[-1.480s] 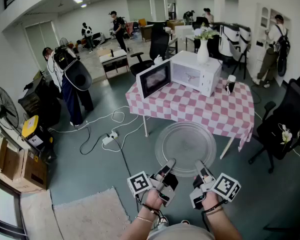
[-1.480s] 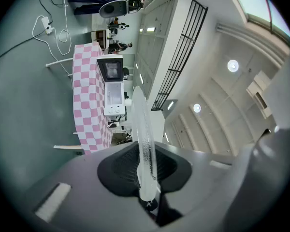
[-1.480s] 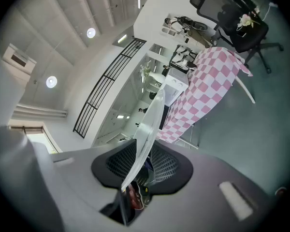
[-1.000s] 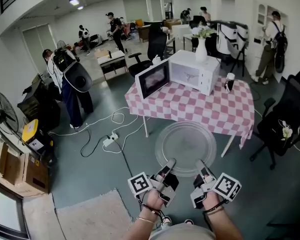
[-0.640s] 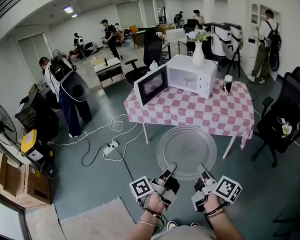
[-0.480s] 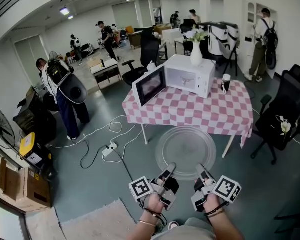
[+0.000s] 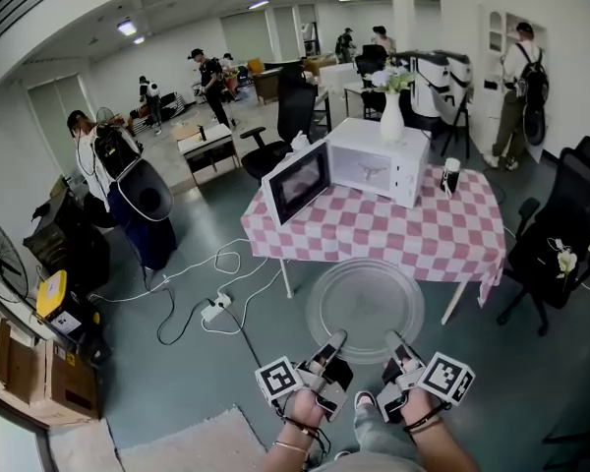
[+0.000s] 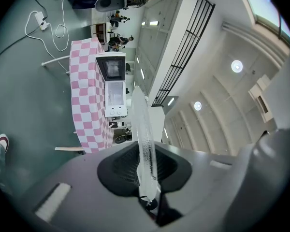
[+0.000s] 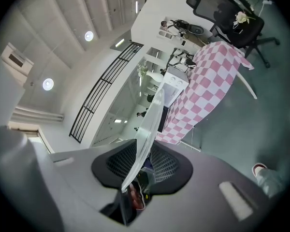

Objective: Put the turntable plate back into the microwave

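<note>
The turntable plate [image 7: 365, 301] — a clear, round glass disc — hangs level in the air, its near rim pinched by the left gripper [image 7: 335, 340] and right gripper [image 7: 394, 340], short of the white microwave [image 7: 379, 161], which stands door-open on the pink-checked worktop [image 7: 413, 234].

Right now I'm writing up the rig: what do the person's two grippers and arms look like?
The left gripper and the right gripper are dark grey with slim tapering jaws. Each carries a white cube printed with black square markers. Forearms are bare; the left wrist wears a thin bracelet, the right a dark band.
</note>
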The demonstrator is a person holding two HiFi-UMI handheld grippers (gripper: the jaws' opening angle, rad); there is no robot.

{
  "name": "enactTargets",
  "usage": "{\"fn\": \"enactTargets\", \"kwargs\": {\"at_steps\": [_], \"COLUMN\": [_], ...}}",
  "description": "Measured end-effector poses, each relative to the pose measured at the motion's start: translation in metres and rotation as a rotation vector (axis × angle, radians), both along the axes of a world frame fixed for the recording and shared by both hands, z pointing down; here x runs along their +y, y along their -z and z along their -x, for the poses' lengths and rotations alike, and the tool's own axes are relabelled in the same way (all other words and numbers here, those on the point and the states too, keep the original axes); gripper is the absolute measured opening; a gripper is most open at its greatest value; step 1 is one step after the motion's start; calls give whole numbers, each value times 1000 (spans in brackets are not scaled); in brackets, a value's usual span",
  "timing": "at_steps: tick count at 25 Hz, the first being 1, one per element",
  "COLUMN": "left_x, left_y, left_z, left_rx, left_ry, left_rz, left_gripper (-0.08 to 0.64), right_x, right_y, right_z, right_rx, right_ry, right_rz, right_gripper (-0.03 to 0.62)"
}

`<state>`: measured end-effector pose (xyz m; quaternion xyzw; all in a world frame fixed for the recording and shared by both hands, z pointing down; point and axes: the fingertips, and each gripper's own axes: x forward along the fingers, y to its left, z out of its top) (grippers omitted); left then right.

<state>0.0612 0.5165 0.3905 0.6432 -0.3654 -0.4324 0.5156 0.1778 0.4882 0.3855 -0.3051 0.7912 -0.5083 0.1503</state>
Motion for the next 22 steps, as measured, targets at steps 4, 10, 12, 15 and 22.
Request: {"fn": "enactTargets", "kwargs": {"at_steps": [4, 10, 12, 15, 22], "left_x": [-35, -101, -125, -160, -237], "left_y": [-2, -5, -5, -6, -7], "left_z": [16, 35, 38, 44, 56], "left_rx": [-12, -20, -18, -9, 3], "left_ry": [11, 29, 33, 42, 58], "left_rz": [1, 7, 5, 11, 5], "left_gripper": [41, 41, 41, 41, 41], "right_x": [-37, -103, -128, -162, -241], "right_y": [-3, -8, -8, -12, -12], "right_z": [17, 33, 38, 41, 54], "right_rx": [-5, 19, 20, 45, 57], "right_ry": [20, 38, 47, 44, 63], "right_rz": [5, 38, 40, 83, 77], "right_gripper": [95, 95, 95, 95, 95]}}
